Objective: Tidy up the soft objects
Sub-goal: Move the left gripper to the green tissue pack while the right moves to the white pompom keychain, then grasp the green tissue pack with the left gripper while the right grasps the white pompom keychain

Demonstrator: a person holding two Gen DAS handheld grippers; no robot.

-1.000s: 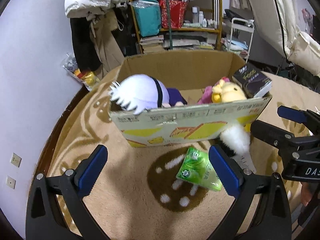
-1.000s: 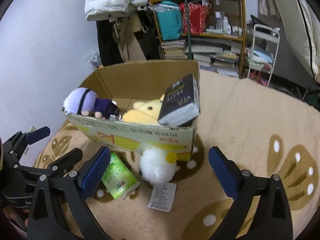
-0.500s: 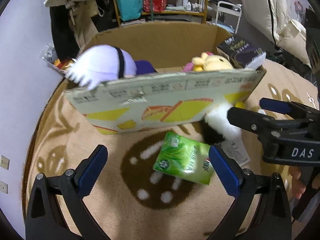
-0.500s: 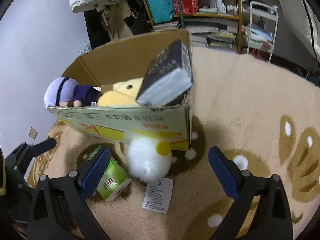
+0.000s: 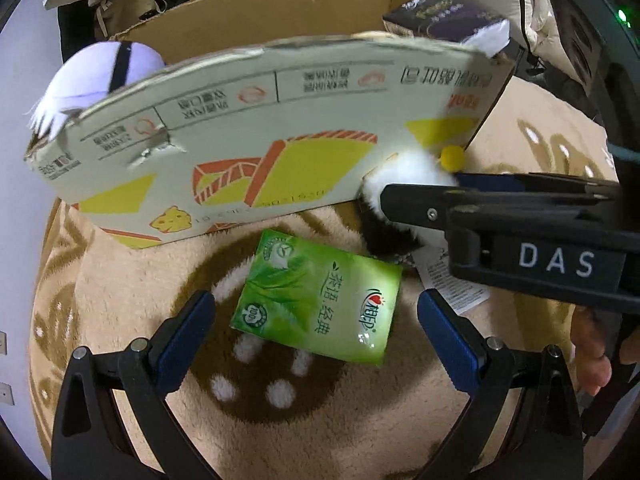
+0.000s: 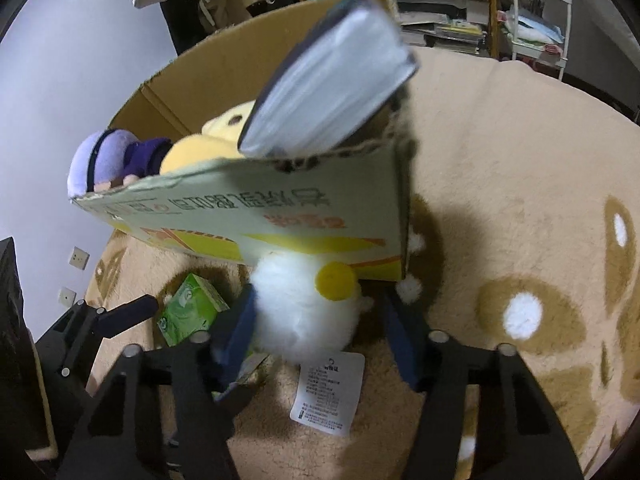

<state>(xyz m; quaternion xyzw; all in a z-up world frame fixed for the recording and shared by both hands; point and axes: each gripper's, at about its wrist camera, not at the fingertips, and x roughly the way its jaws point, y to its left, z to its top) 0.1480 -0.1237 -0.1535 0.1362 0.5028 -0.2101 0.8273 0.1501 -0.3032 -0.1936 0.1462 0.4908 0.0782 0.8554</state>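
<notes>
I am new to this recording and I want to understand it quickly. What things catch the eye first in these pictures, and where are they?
A white plush toy with a yellow disc lies on the carpet against the cardboard box, between the open jaws of the right gripper. A green tissue pack lies before the open left gripper. A dark book leans out over the box's corner.

Lying flat on the beige rug (image 5: pixel 120 280), just before the cardboard box (image 5: pixel 248 128): green tissue pack (image 5: pixel 320 300). Beside it, against the box's front corner: white fluffy plush (image 6: pixel 304 312) (yellow beak, paper tag).
</notes>
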